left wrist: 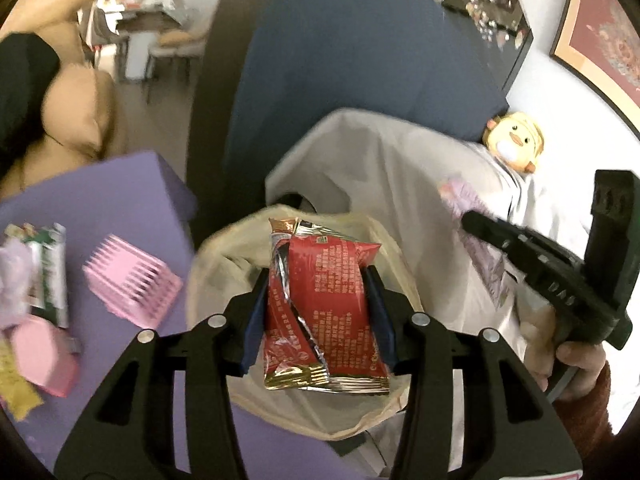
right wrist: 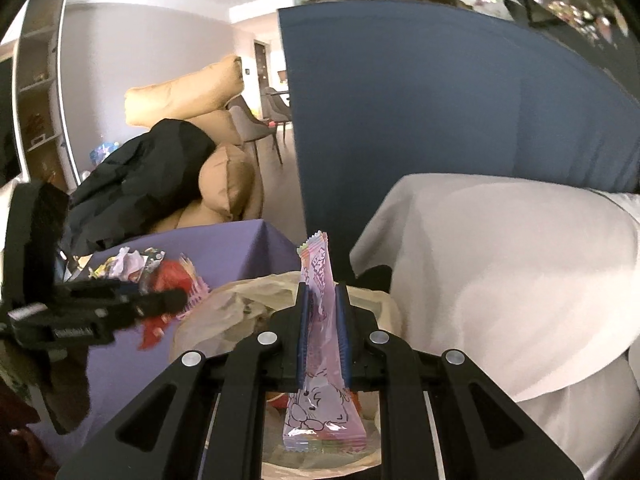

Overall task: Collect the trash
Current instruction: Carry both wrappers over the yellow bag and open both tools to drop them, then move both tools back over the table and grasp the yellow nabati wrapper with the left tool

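**Trash bag sits right under both loads — drop is straight down**

Trash bag (left wrist: pixel 224 264), beige liner w/ its mouth open, is directly below my two hand-held grippers, wedged between the purple worktop (left wrist: pixel 100 200) on the left and a white-draped piece of furniture (left wrist: pixel 380 168) on the right.

Going L to R. On the worktop, well left of the bag: a green-white wrapper (left wrist: pixel 50 268), a pink comb-like thing (left wrist: pixel 132 284), a pink box (left wrist: pixel 48 356). More trash is left there, I'd judge.

Left hand-held gripper (left wrist: pixel 318 312): jaws about half apart, pads pressing both sides of a red foil snack packet (left wrist: pixel 320 312). Packet's long axis runs along the fingers, far end pointing away from me, and it hangs over the bag mouth. Seen from the right wrist cam it's the black tool at far left (right wrist: pixel 160 302), blurred.

Right hand-held gripper (right wrist: pixel 324 336): jaws closed down tight on a thin pink-purple wrapper (right wrist: pixel 320 344), held edge-on, long axis also along the fingers, tip sticking up past the pads. Bag rim (right wrist: pixel 240 292) shows just past and below it. In the left cam, though, this tool (left wrist: pixel 532 256) looks off to the right, over the white cover.

My call: left is better centred, so it releases first; right may need a nudge left before letting go. Risk: the light wrapper clinging to a pad.
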{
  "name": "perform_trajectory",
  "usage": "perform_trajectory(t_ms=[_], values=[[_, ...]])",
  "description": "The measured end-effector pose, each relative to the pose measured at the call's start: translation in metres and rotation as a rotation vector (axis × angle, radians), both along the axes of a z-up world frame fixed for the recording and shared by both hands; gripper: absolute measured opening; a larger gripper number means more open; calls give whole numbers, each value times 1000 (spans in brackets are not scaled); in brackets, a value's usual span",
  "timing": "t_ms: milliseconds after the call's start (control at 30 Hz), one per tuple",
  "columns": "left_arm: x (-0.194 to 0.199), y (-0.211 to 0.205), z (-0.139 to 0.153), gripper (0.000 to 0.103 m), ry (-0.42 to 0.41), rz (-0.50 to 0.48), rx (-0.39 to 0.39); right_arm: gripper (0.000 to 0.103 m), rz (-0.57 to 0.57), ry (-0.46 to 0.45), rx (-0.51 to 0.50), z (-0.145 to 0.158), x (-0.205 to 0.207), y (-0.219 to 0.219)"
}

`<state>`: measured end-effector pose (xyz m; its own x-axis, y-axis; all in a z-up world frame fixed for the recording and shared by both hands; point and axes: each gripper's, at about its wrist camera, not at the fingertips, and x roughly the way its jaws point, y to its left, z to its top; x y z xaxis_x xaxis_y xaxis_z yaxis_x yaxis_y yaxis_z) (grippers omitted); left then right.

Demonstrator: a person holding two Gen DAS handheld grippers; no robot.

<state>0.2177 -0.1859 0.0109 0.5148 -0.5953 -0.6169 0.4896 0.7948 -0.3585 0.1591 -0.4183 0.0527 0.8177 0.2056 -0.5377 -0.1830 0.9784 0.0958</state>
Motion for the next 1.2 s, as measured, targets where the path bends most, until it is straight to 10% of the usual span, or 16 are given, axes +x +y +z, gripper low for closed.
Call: perform_trajectory(t_ms=[433,933,1100,1200], values=[[28,1,-26,74,90,-15,-75,14,-4,42,-1,-12,7,-3],[-17,90,-12,74,-18,207,33,15,41,112,-50,-39,22,28],[-29,126,-23,74,-38,269,72,48,77,168,-45,-49,30,35],[-32,153,-31,74,-34,327,85,48,87,171,-73,-50,29,43]])
